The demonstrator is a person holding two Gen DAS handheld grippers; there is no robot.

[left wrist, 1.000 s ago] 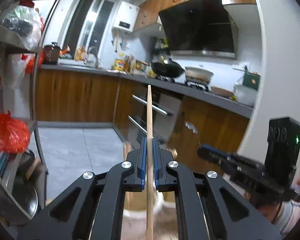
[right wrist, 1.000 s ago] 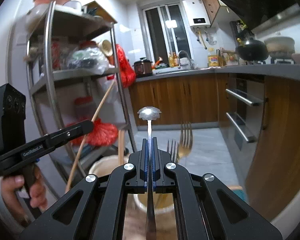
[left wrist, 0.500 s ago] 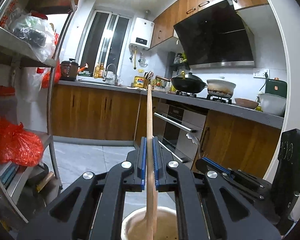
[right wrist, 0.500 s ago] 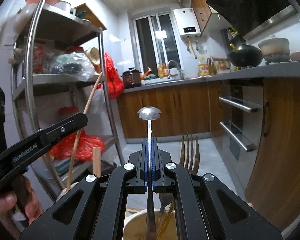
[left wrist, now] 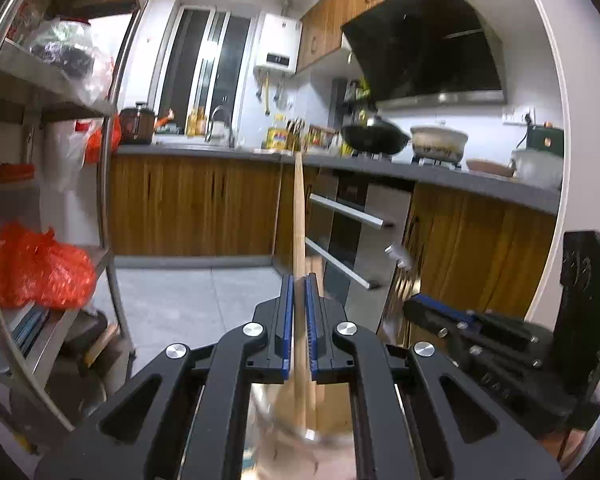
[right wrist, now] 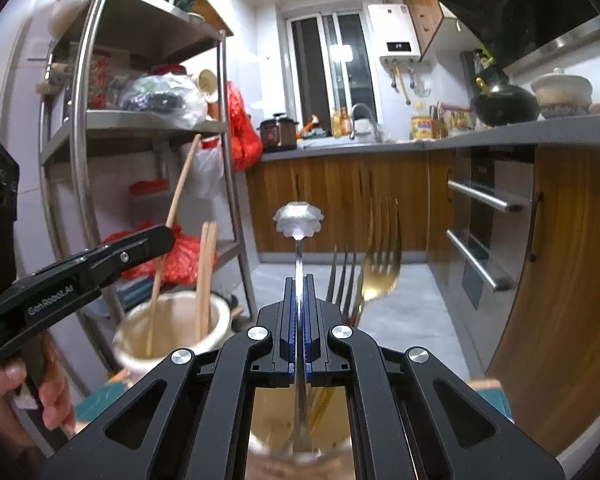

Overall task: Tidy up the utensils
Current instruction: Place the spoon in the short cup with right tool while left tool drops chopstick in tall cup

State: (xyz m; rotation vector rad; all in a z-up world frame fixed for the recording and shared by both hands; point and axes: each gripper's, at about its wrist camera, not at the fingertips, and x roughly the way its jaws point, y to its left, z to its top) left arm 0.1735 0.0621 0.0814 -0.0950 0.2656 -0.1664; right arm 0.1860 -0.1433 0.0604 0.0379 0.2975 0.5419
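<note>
Both grippers clenched, left gripper (left wrist: 299, 322) lowering chopstick (left wrist: 299, 216), right gripper (right wrist: 299, 316) apparently unmoved on spoon (right wrist: 298, 224)

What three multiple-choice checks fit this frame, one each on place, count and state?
1. Where is the lower end of the held chopstick?
A. on the counter
B. inside the cream cup
C. on the shelf

2. How many loose chopsticks stand in that cup?
A. two
B. none
C. five

3. The right gripper is:
A. open, empty
B. shut on a fork
C. shut on the silver utensil

Key: B, the stick in the left gripper reaches below the cup's rim; A, a pair leans together; C, the jaws pinch its handle.
</note>
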